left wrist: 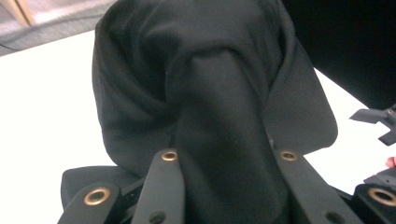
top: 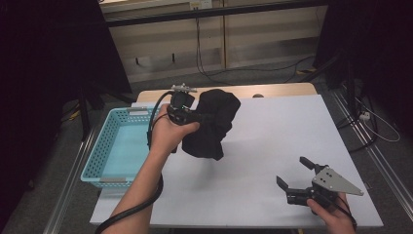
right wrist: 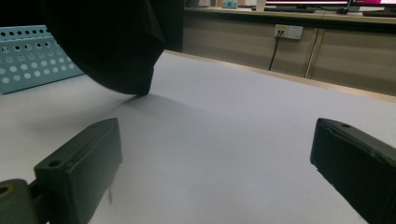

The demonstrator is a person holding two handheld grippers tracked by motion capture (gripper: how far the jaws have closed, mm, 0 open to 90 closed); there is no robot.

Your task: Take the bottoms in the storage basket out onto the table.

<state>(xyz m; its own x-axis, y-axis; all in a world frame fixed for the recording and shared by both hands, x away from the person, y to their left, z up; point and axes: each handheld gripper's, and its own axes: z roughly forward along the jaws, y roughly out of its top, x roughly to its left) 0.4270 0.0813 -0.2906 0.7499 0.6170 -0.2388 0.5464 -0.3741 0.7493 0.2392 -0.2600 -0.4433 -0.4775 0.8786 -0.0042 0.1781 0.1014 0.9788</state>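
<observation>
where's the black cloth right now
In the high view the black cloth hangs from the left gripper, left of the table's centre, beside the blue basket.

The left black two-jaw tool [top: 187, 113] is a matt black block with a small grey plate on top and a thick black cable trailing back from it along a bare forearm. Its flat jaws carry brass-ringed screw holes. The right black two-jaw tool [top: 296, 175] has blunt, rounded-block jaws and a grey three-cornered plate dotted with small holes behind them.
</observation>
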